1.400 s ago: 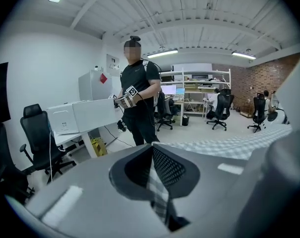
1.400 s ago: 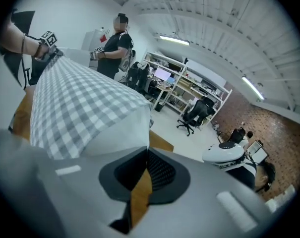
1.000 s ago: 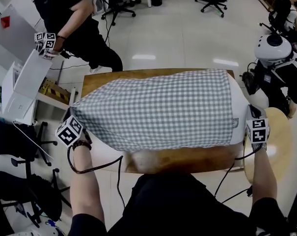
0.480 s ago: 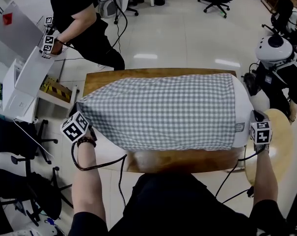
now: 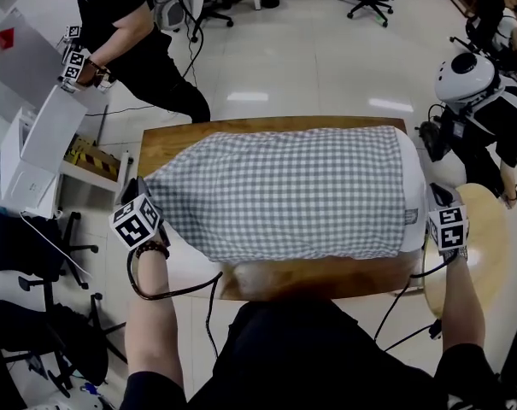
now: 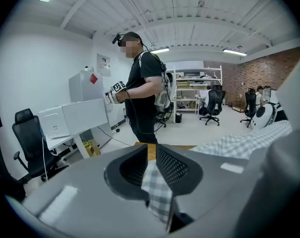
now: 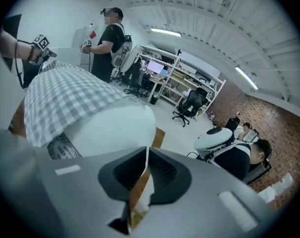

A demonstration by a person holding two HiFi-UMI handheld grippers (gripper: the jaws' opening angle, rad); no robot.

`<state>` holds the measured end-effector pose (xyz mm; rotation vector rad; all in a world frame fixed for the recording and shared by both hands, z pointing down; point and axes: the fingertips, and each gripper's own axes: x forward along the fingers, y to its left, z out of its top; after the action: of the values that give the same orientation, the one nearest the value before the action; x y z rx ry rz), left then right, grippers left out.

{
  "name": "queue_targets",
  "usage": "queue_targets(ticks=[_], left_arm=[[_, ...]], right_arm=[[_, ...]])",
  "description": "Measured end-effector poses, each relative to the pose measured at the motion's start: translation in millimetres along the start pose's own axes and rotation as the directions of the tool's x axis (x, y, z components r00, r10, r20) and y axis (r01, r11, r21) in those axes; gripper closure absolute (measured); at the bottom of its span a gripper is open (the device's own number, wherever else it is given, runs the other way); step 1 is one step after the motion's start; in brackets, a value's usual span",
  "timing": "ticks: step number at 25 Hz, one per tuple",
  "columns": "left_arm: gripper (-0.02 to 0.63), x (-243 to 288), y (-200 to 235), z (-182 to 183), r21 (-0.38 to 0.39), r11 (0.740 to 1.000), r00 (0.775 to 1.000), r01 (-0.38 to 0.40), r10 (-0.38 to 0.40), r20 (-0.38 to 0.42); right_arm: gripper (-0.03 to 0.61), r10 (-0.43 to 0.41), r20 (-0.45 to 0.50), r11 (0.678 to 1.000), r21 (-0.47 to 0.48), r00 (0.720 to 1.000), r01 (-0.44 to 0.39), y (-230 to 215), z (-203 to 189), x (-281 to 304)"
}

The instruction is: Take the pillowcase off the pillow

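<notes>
Table (image 5: pixel 284 276) is carrying pillow (image 5: pixel 414 186), pillowcase (image 5: pixel 284 190) covering all but its 3 o'clock end. Right gripper (image 5: pixel 433 199) is clamping that bare edge; left gripper (image 5: pixel 138 193) at 9 is pinching case cloth, jaws just easing apart. Best: re-tightening, then pulling twd 9 w/ right anchoring.

My left tool (image 5: pixel 132 193) points slightly downward; its jaws have just been opening a little, with the grey-and-white checked pillowcase (image 6: pixel 157 187) pinched between them. My right tool (image 5: pixel 435 198) is clamped on the white pillow's (image 7: pixel 110 128) edge. Both forearms (image 5: pixel 151 314) reach forward.
</notes>
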<state>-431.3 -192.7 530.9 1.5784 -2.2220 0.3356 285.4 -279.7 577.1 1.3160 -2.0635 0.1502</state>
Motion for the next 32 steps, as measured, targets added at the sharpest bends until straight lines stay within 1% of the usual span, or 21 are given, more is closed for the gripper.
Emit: queue_targets(ticks=[2,6,8,10,12,14,16,18,20,24,28,30,32], left_arm=[[0.54,-1.2,-3.3,4.3,0.005,1.0,1.0,0.006,-0.006,0.007],[0.517,-3.0,-18.1,7.4,0.011,0.999,0.999,0.051,-0.051,0.017],[0.498,-5.0,-28.7,7.5,0.013,0.996,0.996,0.087,-0.087,0.021],[0.481,-8.4,-44.8,5.1,0.013,0.99,0.99,0.137,-0.138,0.018],[0.458,-13.9,-67.6,0.5,0.013,0.98,0.98,0.2,-0.2,0.007],[0.432,-19.7,-94.4,-5.1,0.006,0.965,0.965,0.262,-0.262,-0.009],[0.403,-23.1,-118.9,-11.3,-0.007,0.949,0.948,0.316,-0.316,-0.03],[0.372,-22.5,-135.1,-20.0,-0.022,0.934,0.932,0.356,-0.357,-0.061],[0.346,-18.5,-141.3,-32.4,-0.052,0.924,0.919,0.378,-0.382,-0.099],[0.312,-10.6,-130.9,-58.5,-0.158,0.915,0.907,0.37,-0.393,-0.15],[0.29,-0.7,-122.2,-80.7,-0.251,0.899,0.893,0.359,-0.409,-0.188],[0.273,3.9,-120.5,-92.8,-0.305,0.883,0.88,0.357,-0.428,-0.209],[0.259,7.7,-122.0,-104.1,-0.363,0.858,0.86,0.363,-0.458,-0.223]], right_arm=[[0.556,0.022,0.03,1.0,-0.014,0.999,-0.022,6.0,13.7,-3.6],[0.503,0.08,0.09,0.997,-0.029,0.993,-0.078,20.8,38.8,-6.2],[0.471,0.127,0.107,0.992,0.003,0.986,-0.128,30.5,49.5,-3.1],[0.416,0.19,0.121,0.977,0.07,0.974,-0.199,40.8,59.2,-1.2],[0.372,0.252,0.132,0.952,0.144,0.959,-0.27,48.8,66.6,-1.4],[0.336,0.295,0.129,0.928,0.196,0.947,-0.316,51.1,69.4,0.5],[0.314,0.312,0.109,0.917,0.224,0.944,-0.329,47.8,68.9,4.6],[0.308,0.306,0.083,0.916,0.245,0.948,-0.317,42.6,66.9,9.4],[0.288,0.3,0.052,0.913,0.275,0.953,-0.302,39.1,60.5,15.1],[0.249,0.307,0.005,0.894,0.341,0.952,-0.29,38.9,42.4,25.1],[0.247,0.324,-0.013,0.882,0.366,0.946,-0.297,42.0,35.0,32.8],[0.247,0.336,-0.021,0.878,0.37,0.942,-0.305,45.2,32.0,37.3],[0.247,0.344,-0.027,0.876,0.37,0.939,-0.31,47.0,29.2,41.4]])
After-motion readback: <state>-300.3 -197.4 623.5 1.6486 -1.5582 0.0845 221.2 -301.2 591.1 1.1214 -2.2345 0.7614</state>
